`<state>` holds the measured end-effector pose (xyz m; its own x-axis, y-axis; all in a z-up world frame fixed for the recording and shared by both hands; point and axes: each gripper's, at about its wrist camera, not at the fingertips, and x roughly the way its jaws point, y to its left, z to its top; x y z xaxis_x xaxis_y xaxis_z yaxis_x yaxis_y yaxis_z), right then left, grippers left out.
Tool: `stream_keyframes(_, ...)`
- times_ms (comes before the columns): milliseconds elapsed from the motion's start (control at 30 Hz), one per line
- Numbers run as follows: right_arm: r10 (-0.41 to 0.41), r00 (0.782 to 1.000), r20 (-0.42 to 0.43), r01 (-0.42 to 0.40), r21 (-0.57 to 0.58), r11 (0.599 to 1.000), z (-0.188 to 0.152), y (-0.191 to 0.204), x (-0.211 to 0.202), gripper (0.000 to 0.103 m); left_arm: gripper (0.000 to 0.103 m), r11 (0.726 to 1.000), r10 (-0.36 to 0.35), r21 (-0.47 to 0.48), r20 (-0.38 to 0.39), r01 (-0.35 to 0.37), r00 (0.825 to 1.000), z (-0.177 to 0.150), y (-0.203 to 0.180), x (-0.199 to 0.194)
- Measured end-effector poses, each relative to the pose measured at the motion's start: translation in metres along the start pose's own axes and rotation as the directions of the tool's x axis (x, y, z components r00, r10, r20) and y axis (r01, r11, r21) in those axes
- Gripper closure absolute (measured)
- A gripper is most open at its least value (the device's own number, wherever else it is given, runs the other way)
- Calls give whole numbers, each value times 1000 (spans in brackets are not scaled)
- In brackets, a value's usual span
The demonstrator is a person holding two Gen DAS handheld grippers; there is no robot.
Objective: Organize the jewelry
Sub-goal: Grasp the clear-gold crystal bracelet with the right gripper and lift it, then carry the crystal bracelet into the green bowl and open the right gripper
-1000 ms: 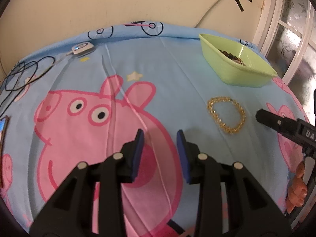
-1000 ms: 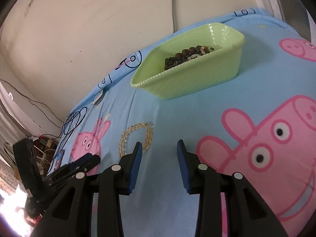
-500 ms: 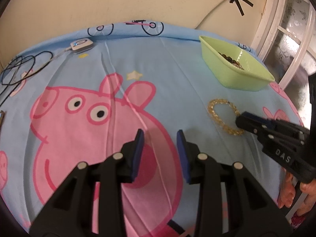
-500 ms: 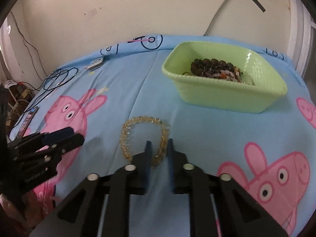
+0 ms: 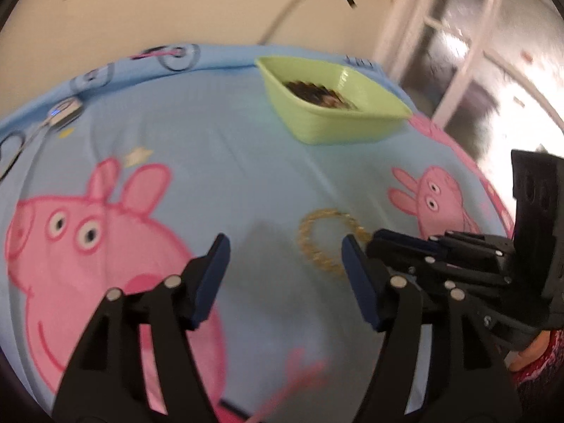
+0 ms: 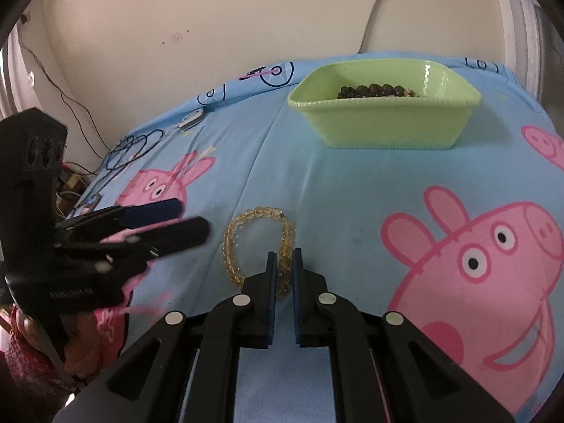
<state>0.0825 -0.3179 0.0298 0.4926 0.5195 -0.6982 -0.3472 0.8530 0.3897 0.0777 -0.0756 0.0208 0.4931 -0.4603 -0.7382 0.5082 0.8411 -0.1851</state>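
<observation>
A yellow bead bracelet (image 6: pixel 259 243) lies on the blue Peppa Pig cloth (image 6: pixel 352 194); it also shows in the left wrist view (image 5: pixel 319 246). My right gripper (image 6: pixel 283 264) is shut on the bracelet's near right side, beads showing between the blue pads. My left gripper (image 5: pixel 285 257) is open and empty, hovering just left of the bracelet; in the right wrist view it sits at the left (image 6: pixel 183 218). A green bowl (image 6: pixel 384 120) at the back holds dark bead jewelry (image 6: pixel 377 90); the bowl shows too in the left wrist view (image 5: pixel 331 109).
A small white device (image 6: pixel 190 120) and black cables (image 6: pixel 130 148) lie at the cloth's far left edge. A wall stands behind, a window frame (image 5: pixel 458 70) to the right.
My right gripper closed from open onto the bracelet's beads. My left gripper opened wider and swung right, toward the bracelet.
</observation>
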Motion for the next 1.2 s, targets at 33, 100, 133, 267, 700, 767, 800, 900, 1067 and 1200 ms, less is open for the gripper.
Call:
stream_keyframes(33, 10, 1000, 0, -10, 9, 1000, 0, -2, -1, 103, 55, 1000, 17, 19, -37, -17, 999, 2, -5, 9)
stream_keyframes(100, 27, 1000, 2, -27, 22, 999, 2, -5, -2, 103, 75, 998, 48, 50, -51, -45, 998, 3, -14, 16)
stream_keyframes(133, 34, 999, 9, -34, 24, 999, 4, -6, -4, 103, 87, 997, 54, 62, -57, -51, 997, 4, -18, 18)
stream_keyframes(267, 68, 996, 49, -69, 18, 997, 16, -7, -17, 103, 97, 1000, -10, 13, -88, 11, 996, 13, -18, 18)
stream_keyframes(700, 58, 962, 265, -63, 11, 998, 92, -33, -58, 103, 96, 996, -84, 33, 89, 81, 992, 113, -31, -20)
stream_keyframes(767, 31, 959, 282, -41, 29, 999, 105, -45, -56, 103, 96, 996, -81, 43, 94, 77, 992, 130, -33, -9)
stream_keyframes(800, 17, 958, 287, -28, 36, 999, 109, -50, -54, 103, 96, 996, -79, 46, 92, 75, 993, 136, -35, -2)
stream_keyframes(900, -24, 955, 297, 0, 79, 997, 118, -73, -43, 103, 96, 995, -93, 55, 81, 89, 992, 155, -45, 25)
stream_keyframes(1067, -140, 961, 236, 105, 157, 982, 122, -102, -5, 96, 69, 999, 49, 18, 107, -51, 993, 162, -32, 47)
stream_keyframes(1200, -85, 937, 339, 3, 237, 971, 93, -101, -34, 96, 68, 999, 50, -26, 162, -46, 985, 138, -15, 17)
